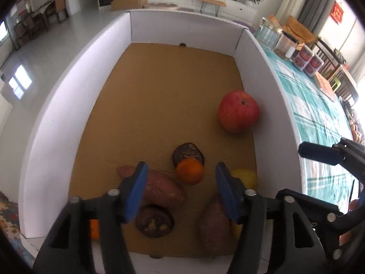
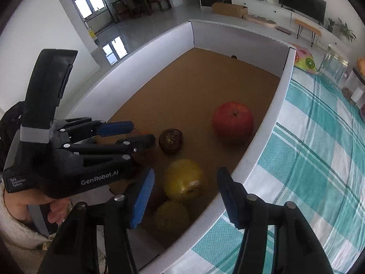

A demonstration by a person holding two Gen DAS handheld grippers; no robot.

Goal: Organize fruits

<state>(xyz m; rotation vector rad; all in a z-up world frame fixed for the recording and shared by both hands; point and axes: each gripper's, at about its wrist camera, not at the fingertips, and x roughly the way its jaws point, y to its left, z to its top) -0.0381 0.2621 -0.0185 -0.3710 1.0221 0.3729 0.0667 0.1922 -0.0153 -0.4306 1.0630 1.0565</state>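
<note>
A white-walled box (image 1: pixel 68 96) with a brown cardboard floor holds the fruit. In the left wrist view a red apple (image 1: pixel 238 111) lies at the right wall, an orange (image 1: pixel 189 170) leans on a dark round fruit (image 1: pixel 187 152), and two sweet potatoes (image 1: pixel 163 188) (image 1: pixel 214 225) and another dark fruit (image 1: pixel 154 222) lie near. My left gripper (image 1: pixel 180 190) is open and empty above them. My right gripper (image 2: pixel 186 197) is open and empty over a yellow apple (image 2: pixel 183 179) by the box's right wall (image 2: pixel 262 137). The red apple (image 2: pixel 233 123) lies beyond it.
The box stands on a teal checked tablecloth (image 2: pixel 308 171). Glass jars and red-labelled tubs (image 1: pixel 308 60) stand on the table beyond the box's right wall. A second yellowish fruit (image 2: pixel 171 215) lies under the yellow apple. The far half of the box floor (image 1: pixel 173 80) is bare.
</note>
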